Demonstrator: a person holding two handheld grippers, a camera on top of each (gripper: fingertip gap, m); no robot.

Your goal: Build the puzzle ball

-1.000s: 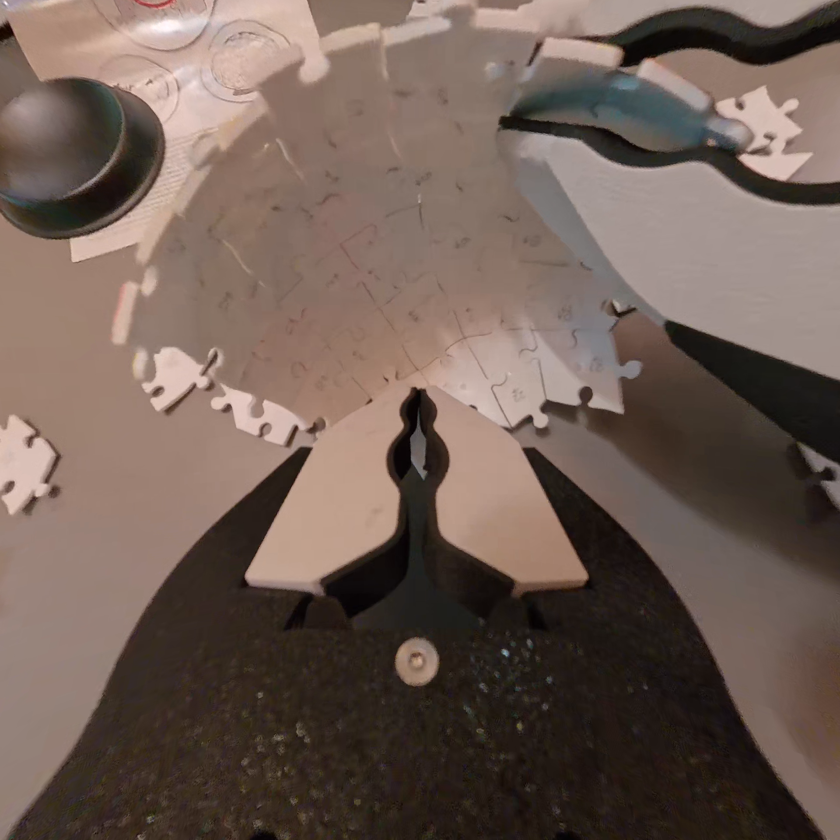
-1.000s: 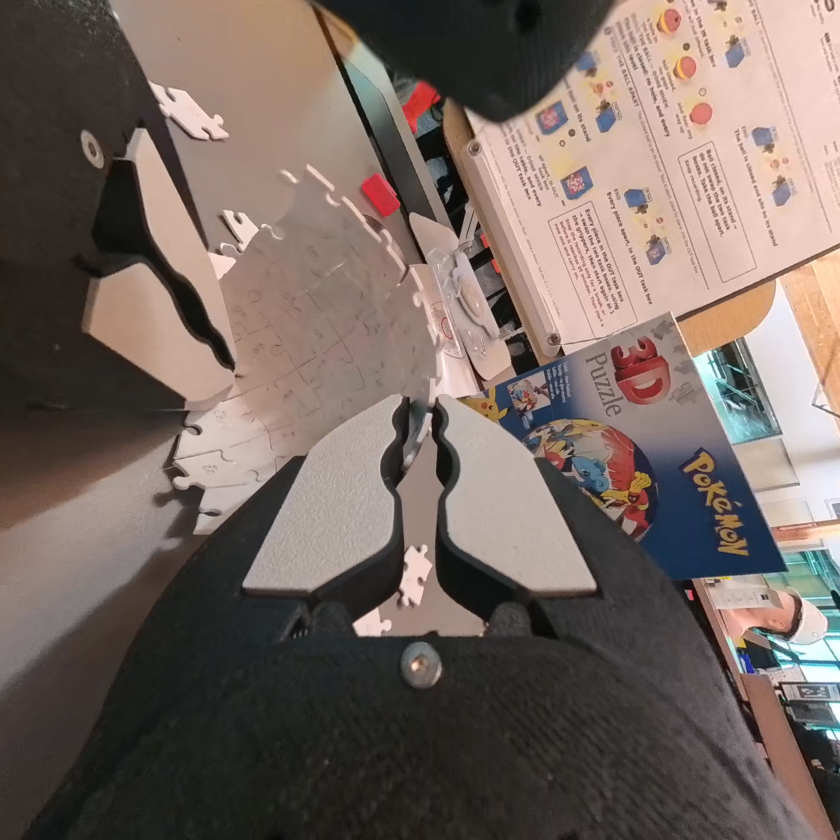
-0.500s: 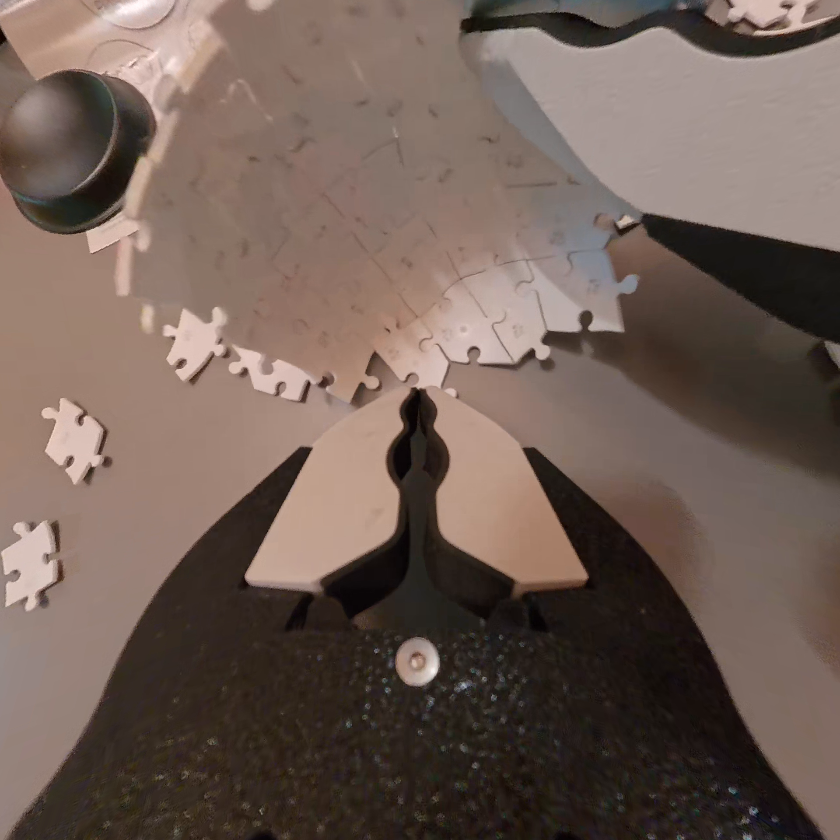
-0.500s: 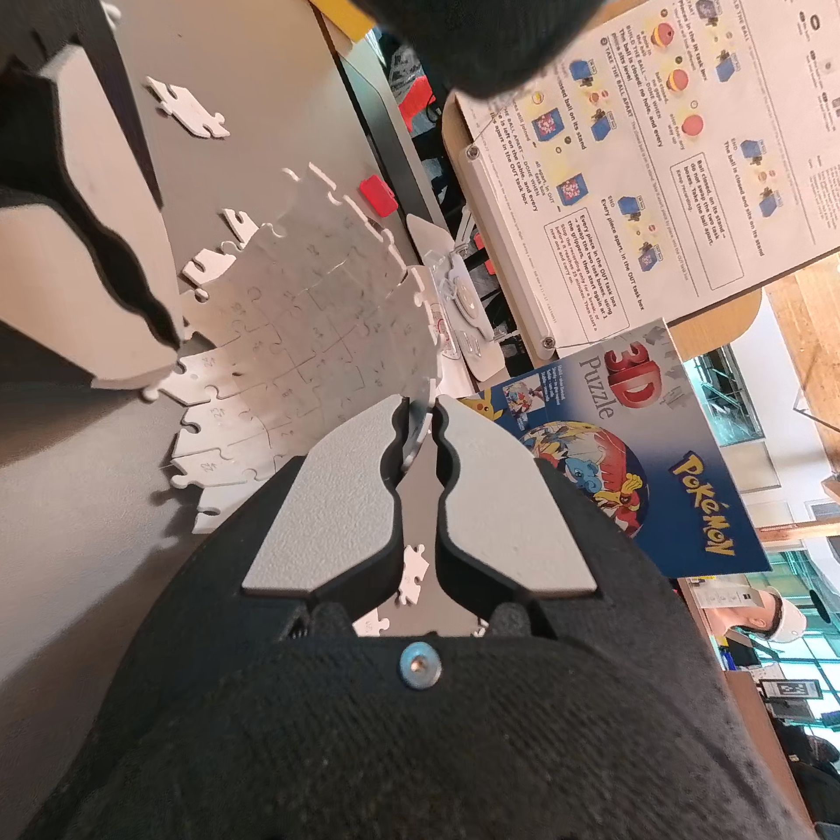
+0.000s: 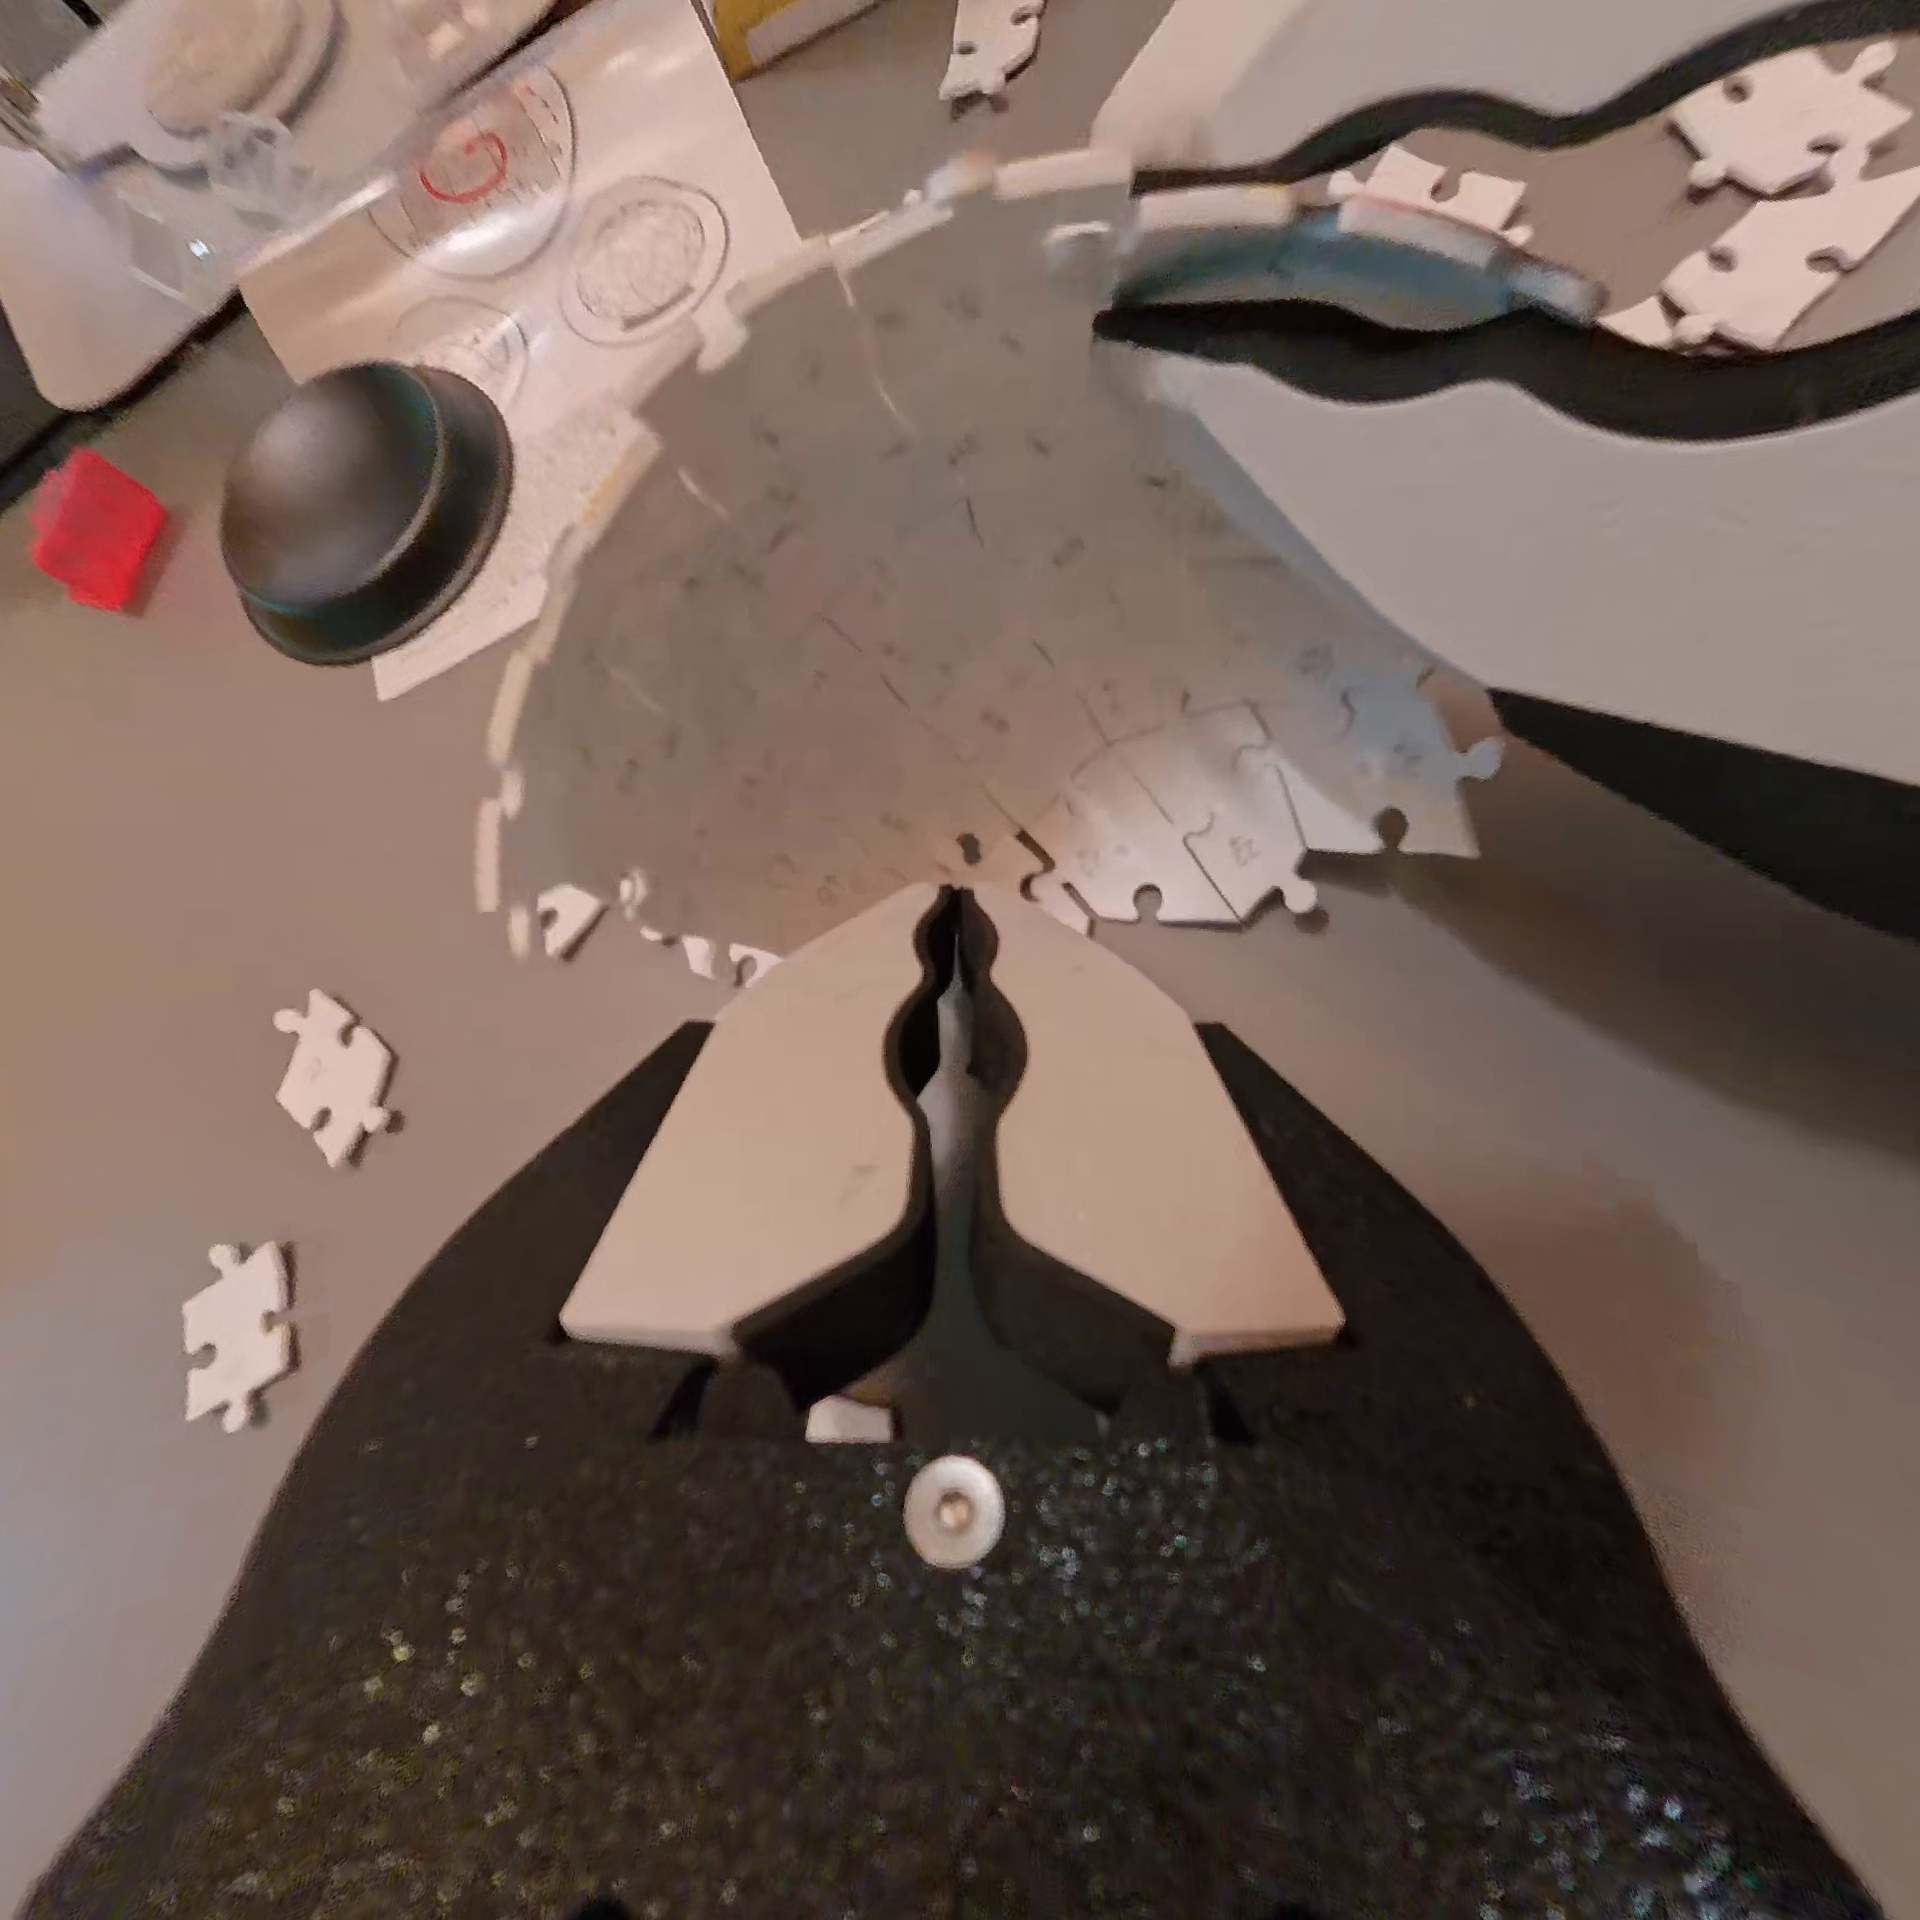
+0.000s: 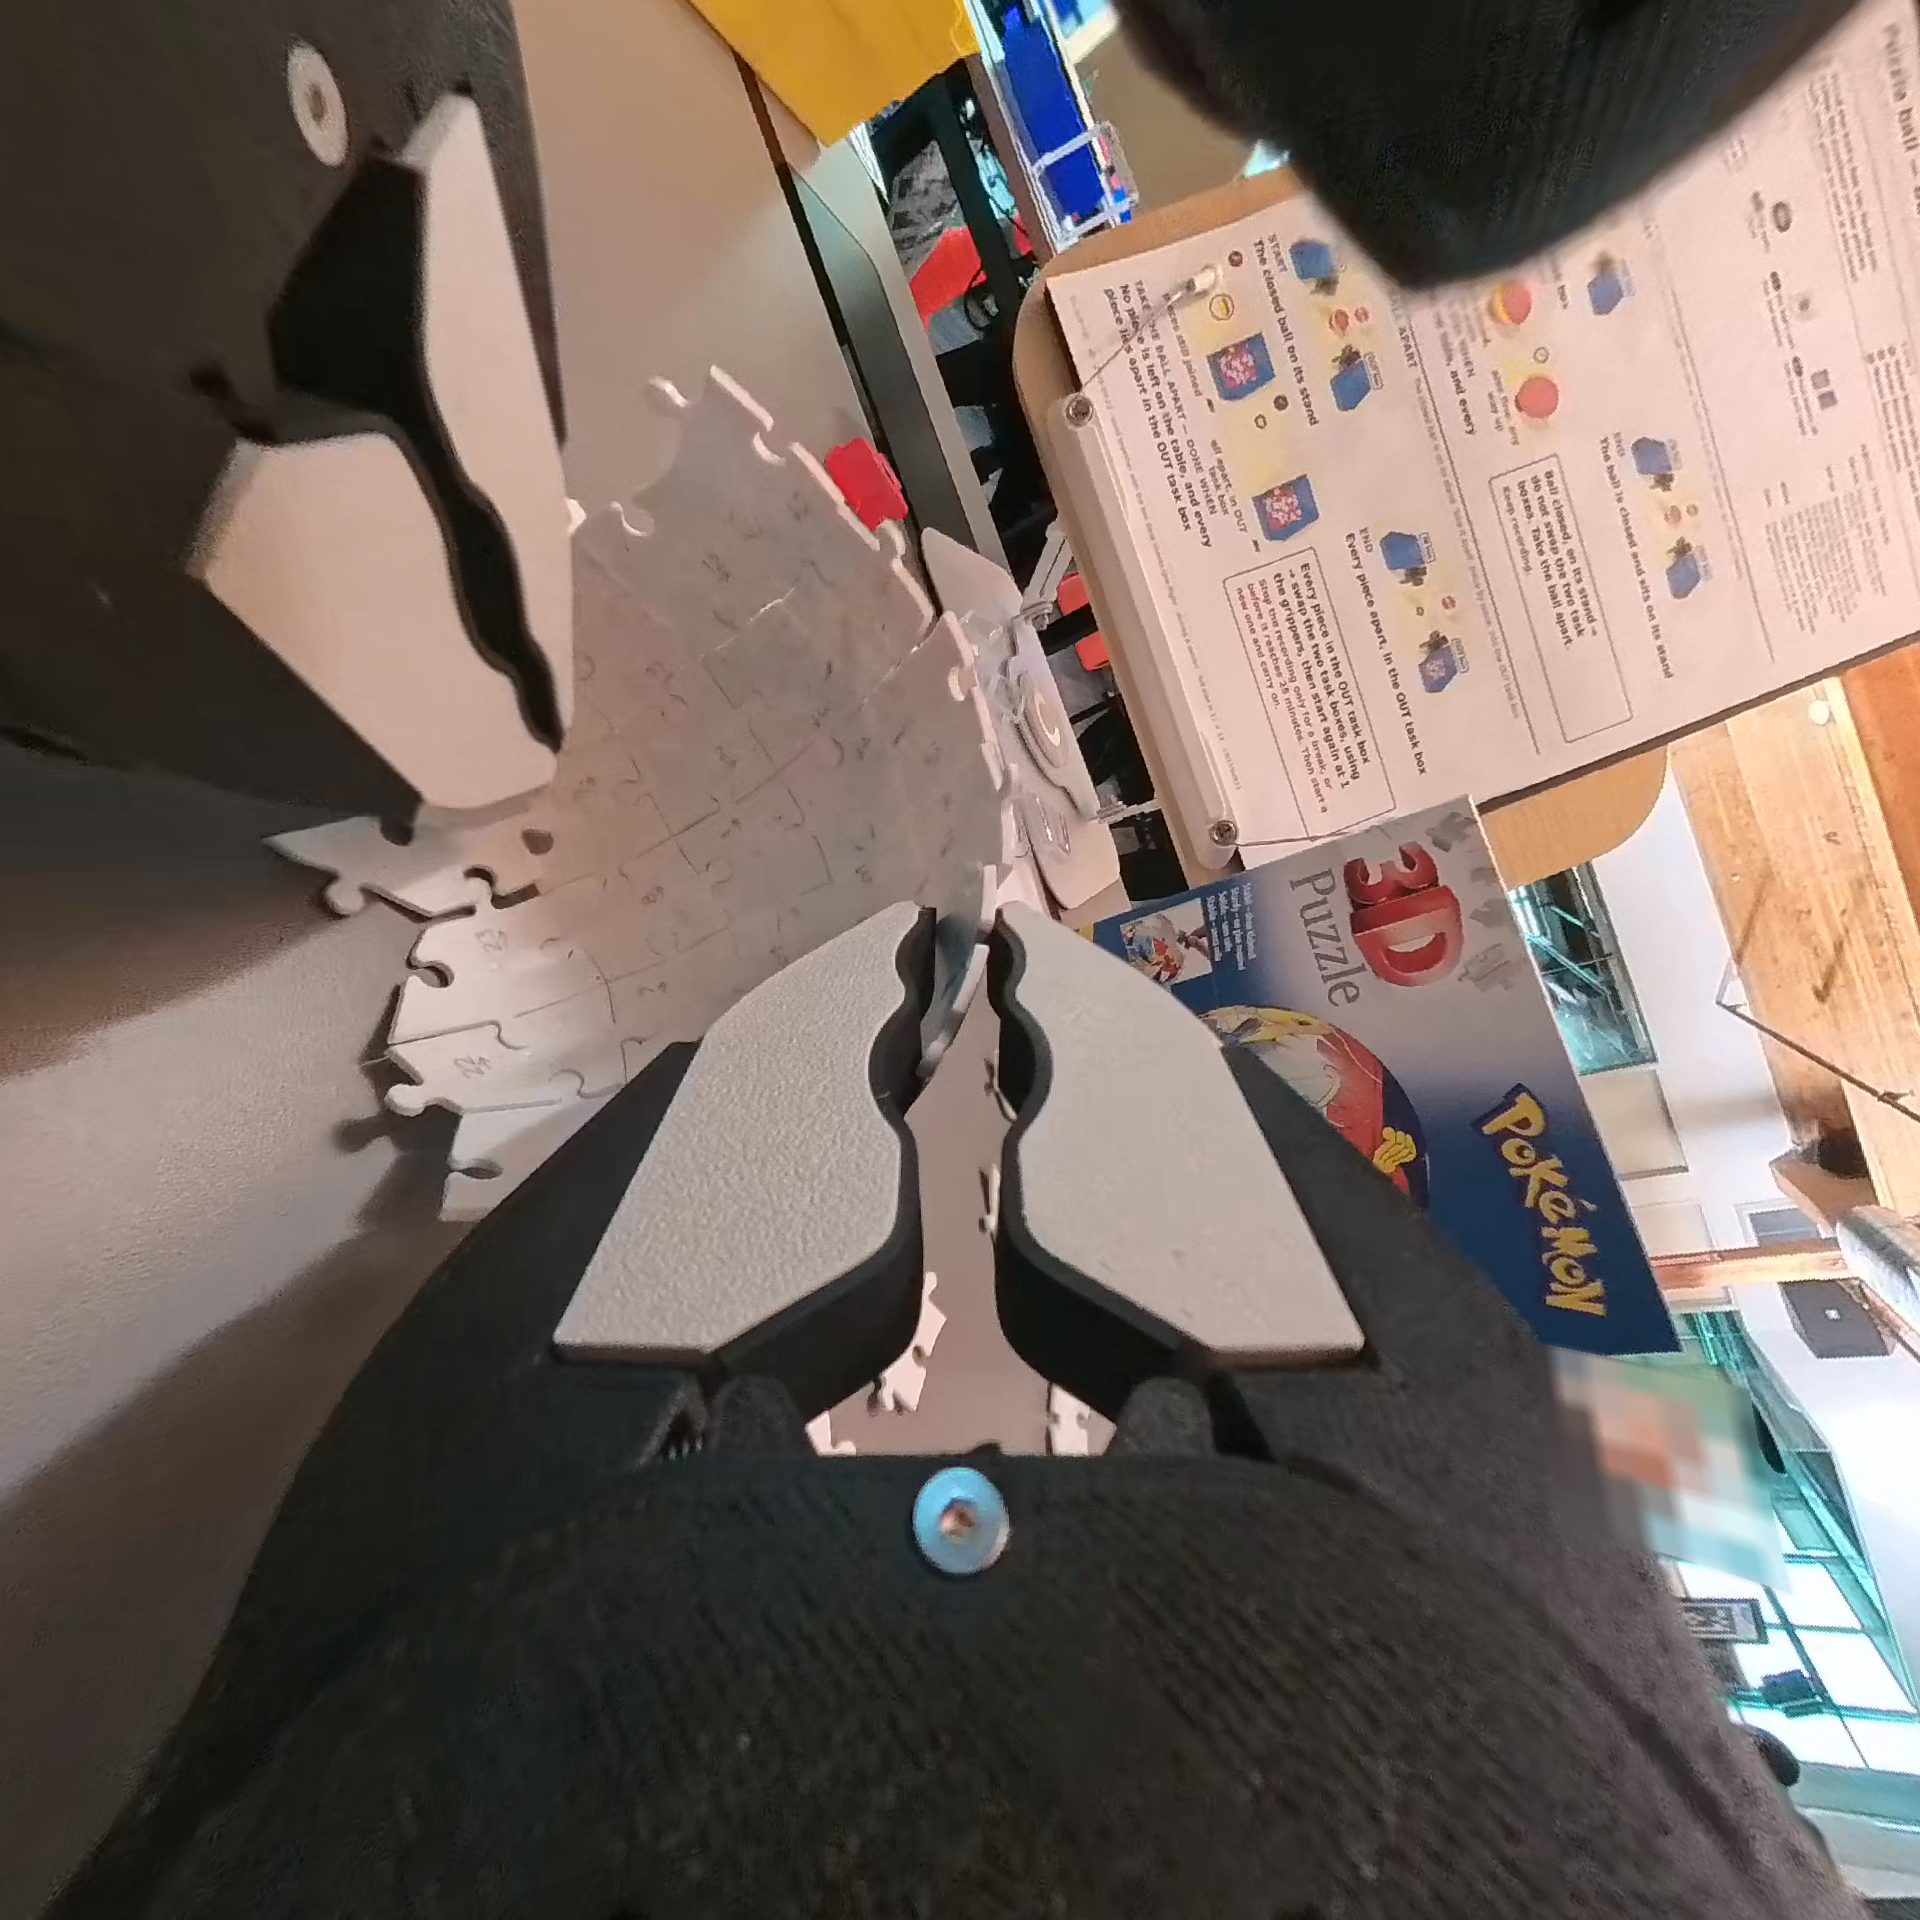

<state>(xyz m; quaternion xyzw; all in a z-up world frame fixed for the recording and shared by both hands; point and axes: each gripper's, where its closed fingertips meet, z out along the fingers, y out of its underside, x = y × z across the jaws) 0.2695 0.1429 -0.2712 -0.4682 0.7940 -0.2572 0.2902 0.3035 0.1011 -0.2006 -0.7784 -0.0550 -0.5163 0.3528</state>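
A curved grey shell of joined puzzle pieces (image 5: 831, 623) hangs above the grey table (image 5: 208, 831) between both grippers. My left gripper (image 5: 954, 899) is shut at the shell's lower edge, and a thin pale sliver of a puzzle piece shows edge-on between its fingers. In the right wrist view the left gripper (image 6: 525, 748) meets the shell (image 6: 748, 727) at its edge pieces. My right gripper (image 6: 961, 920) is shut on the shell's rim, which stands edge-on between its pads. Its pale finger (image 5: 1558, 540) fills the upper right of the left wrist view.
A black domed stand (image 5: 358, 520) sits on a paper sheet (image 5: 644, 125) with clear plastic parts. A red block (image 5: 94, 540) lies at the left. Loose white pieces (image 5: 332, 1075) (image 5: 234, 1335) (image 5: 1766, 239) lie around. A blue puzzle box (image 6: 1455, 1091) and an instruction board (image 6: 1507, 468) stand beyond the table. One gripper's finger ends stand about 9 cm off the other's.
Half a second ago my left fingertips stood just off the shell's edge with nothing showing between them; now the edge sliver shows between them again. The right gripper's hold on the rim is unchanged.
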